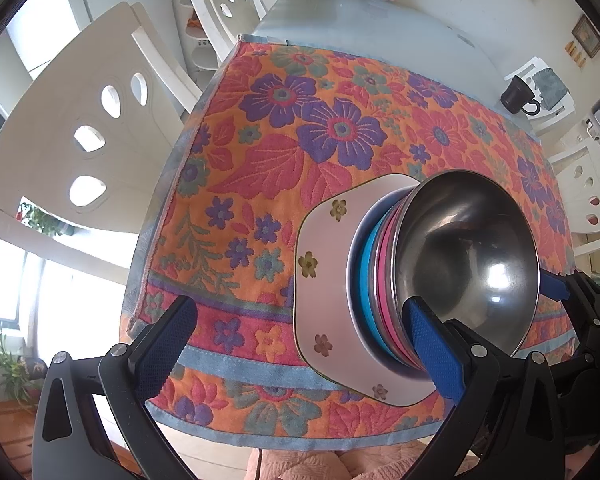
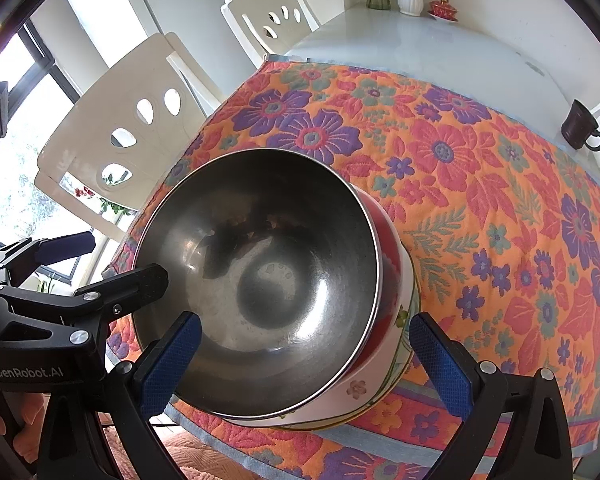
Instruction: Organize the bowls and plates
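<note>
"GenRobot.AI" is printed in white on the left gripper (image 2: 112, 264), at 9 o'clock in the right wrist view. Its fingers (image 1: 432, 344) are spread, as are those of the right gripper (image 2: 306, 354). The steel bowl (image 2: 256, 292) tops nested bowls on a flowered plate (image 1: 328, 280), on the table's floral cloth (image 1: 284, 128). A dark mug (image 1: 518, 96) stands at 2 o'clock, white chairs (image 1: 80, 120) at 10.

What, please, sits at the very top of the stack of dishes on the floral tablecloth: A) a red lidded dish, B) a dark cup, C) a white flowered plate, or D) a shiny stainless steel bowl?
D: the shiny stainless steel bowl crowns the stack, with the white flowered plate at the bottom.
</note>
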The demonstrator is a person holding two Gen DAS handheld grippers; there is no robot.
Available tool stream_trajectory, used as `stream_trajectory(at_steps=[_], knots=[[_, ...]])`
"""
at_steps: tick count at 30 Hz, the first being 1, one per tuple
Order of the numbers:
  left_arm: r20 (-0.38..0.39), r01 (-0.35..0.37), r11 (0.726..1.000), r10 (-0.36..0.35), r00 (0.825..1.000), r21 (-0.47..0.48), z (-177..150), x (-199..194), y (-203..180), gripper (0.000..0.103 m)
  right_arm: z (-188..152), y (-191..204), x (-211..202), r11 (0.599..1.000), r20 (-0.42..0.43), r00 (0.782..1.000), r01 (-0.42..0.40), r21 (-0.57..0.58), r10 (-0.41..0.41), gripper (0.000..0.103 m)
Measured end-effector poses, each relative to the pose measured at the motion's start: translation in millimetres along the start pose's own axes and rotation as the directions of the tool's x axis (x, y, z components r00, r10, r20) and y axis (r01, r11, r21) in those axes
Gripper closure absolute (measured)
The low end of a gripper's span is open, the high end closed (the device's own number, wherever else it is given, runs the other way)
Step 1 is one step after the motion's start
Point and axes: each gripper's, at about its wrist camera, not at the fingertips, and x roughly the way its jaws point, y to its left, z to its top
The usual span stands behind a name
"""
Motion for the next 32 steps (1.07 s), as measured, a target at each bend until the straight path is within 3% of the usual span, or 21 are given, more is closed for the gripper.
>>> stream_trajectory(at_steps=[32], knots=[[0.033,-0.063,0.996,0.061,0.998,0.064,26,5,-4,0.001,12,-14,10,1.000,-0.029,1.000,-0.006,-0.015,0.006,0.000]])
